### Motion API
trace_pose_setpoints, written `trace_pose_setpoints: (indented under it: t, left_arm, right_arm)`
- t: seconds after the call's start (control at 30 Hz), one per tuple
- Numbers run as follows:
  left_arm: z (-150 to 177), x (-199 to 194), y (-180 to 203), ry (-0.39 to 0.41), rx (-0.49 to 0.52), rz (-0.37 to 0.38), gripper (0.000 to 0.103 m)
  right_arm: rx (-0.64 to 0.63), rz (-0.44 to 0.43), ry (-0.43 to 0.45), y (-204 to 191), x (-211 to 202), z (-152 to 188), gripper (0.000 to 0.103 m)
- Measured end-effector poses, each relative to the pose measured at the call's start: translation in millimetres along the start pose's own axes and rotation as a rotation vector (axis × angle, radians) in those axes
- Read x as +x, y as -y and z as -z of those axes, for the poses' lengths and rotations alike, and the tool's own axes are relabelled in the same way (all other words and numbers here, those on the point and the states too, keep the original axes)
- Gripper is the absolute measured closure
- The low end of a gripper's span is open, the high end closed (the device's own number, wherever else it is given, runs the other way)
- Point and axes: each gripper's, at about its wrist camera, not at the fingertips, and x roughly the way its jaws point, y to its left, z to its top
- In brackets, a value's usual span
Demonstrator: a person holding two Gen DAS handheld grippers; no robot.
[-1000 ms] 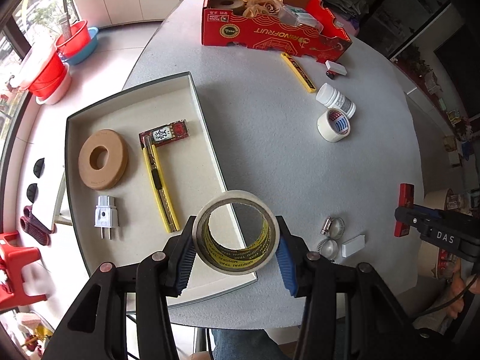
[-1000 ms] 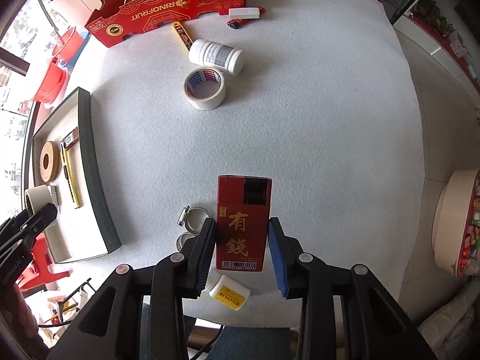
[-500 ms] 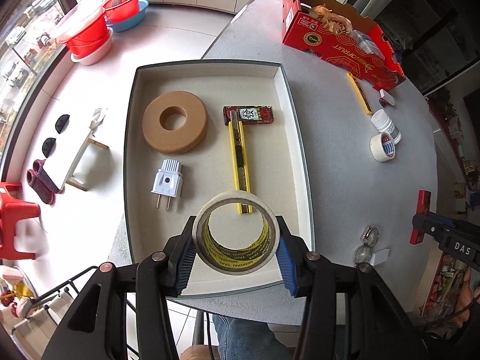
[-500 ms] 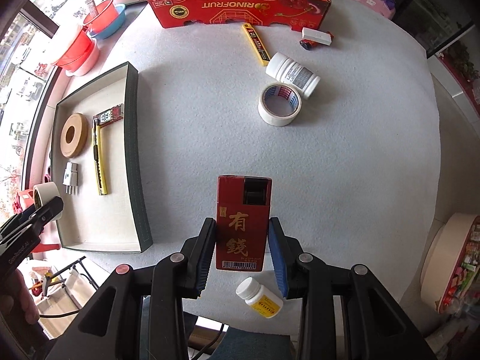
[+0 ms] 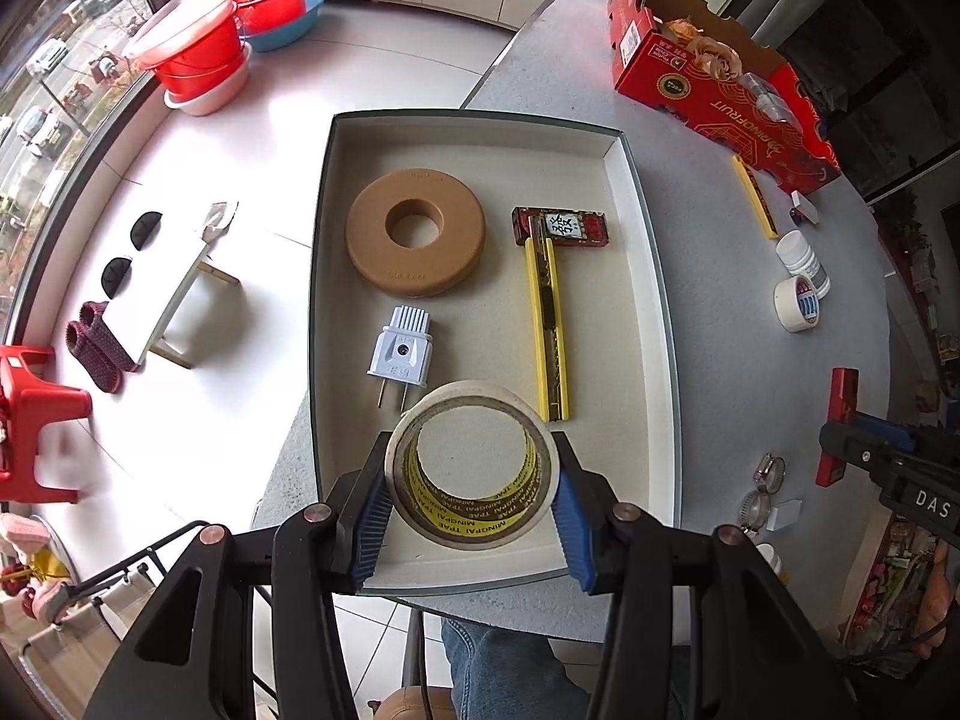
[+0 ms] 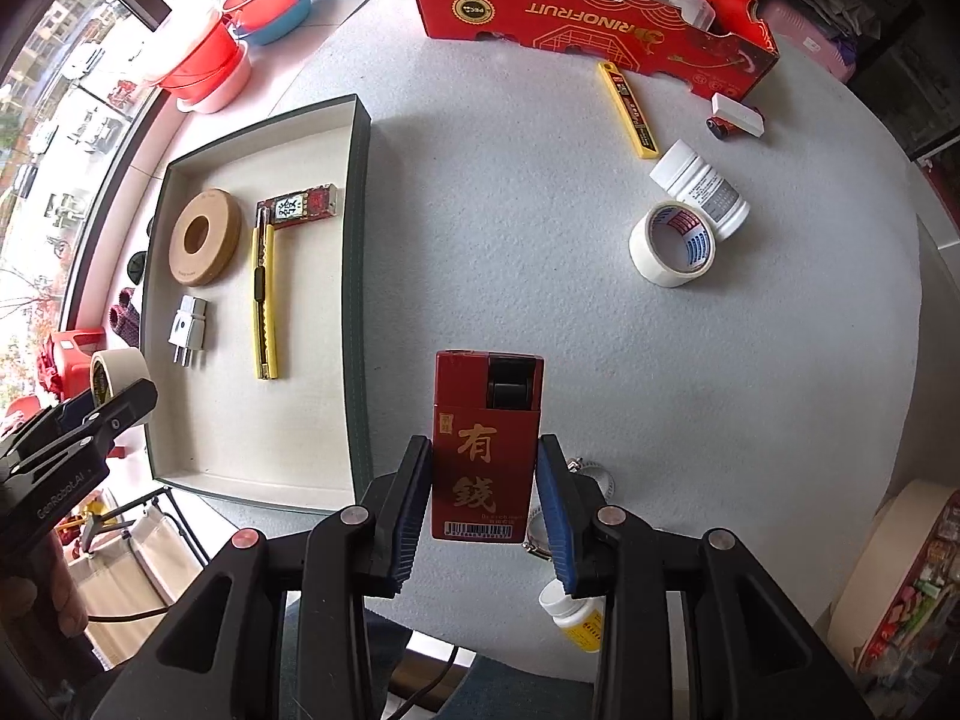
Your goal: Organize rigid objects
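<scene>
my left gripper (image 5: 471, 501) clamps the tape roll (image 5: 474, 465) across its outer rim, over the tray (image 5: 648, 276): light, stiff hoop, slick sides. my right gripper (image 6: 485, 507) pinches the red box (image 6: 485, 450) over the table (image 6: 510, 210): rigid, light.

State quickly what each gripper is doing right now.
Left gripper: shut on cream masking tape roll.
Right gripper: shut on red rectangular box.
</scene>
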Motion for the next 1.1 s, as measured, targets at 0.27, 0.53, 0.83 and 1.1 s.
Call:
trace_pose_setpoints:
  t: [0.27,0.53,0.83,1.1]
  left_arm:
    - [3,3,-9,-0.014,-0.002,-0.016,0.051]
    - [2,3,-24,-0.018,-0.037,-0.032,0.051]
    - [-3,17,-24,-0.053,-0.029,-0.042,0.051]
    - [-17,29,-8,-0.063,0.026,-0.038,0.051]
  right_arm:
    - [-0.055,-0.030,-0.005,-29,4,-8,0.066]
    - [-0.101,-0.067,-0.012,-52,9,-16,0.066]
    - [-0.155,-0.139,-0.057,-87,27,-22,0.066]
    - [-0.168,-0.166,-0.097,-108,46,-24,0.066]
